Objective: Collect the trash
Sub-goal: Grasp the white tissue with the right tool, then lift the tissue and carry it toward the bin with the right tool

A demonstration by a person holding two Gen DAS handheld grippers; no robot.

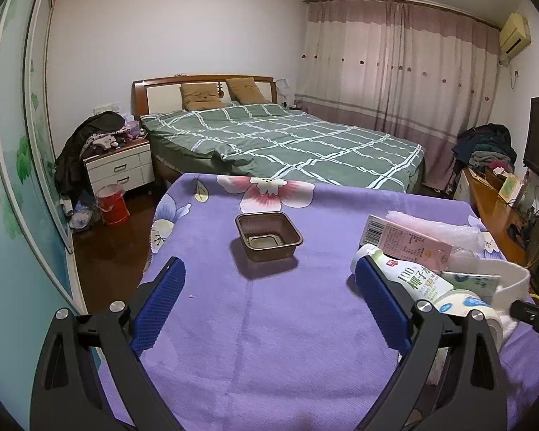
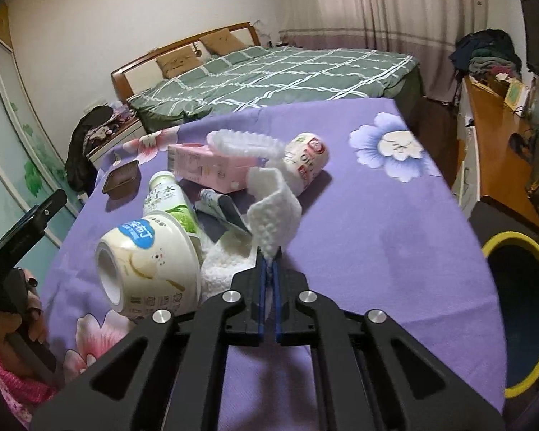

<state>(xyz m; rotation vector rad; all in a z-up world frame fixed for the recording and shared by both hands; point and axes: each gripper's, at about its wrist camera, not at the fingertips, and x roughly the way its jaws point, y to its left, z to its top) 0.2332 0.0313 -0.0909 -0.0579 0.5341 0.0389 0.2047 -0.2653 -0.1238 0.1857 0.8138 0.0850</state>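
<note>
Trash lies on a table covered with a purple flowered cloth (image 1: 255, 323). My left gripper (image 1: 266, 273) is open and empty, with a brown plastic tray (image 1: 268, 236) just beyond its fingertips. My right gripper (image 2: 268, 256) is shut on a white foam strip (image 2: 273, 212) and holds it up off the cloth. Beside it lie a paper bowl (image 2: 151, 269), a green-labelled bottle (image 2: 167, 203), a pink carton (image 2: 212, 167), a small red-labelled bottle (image 2: 305, 161) and a flattened wrapper (image 2: 219, 208). The pile also shows at the right of the left wrist view (image 1: 420, 251).
A bin with a yellow rim (image 2: 521, 309) stands below the table's right edge. A bed (image 1: 284, 140) is beyond the table, a nightstand (image 1: 120, 165) and red bucket (image 1: 112, 204) at far left, and a wooden desk (image 2: 492, 136) at right.
</note>
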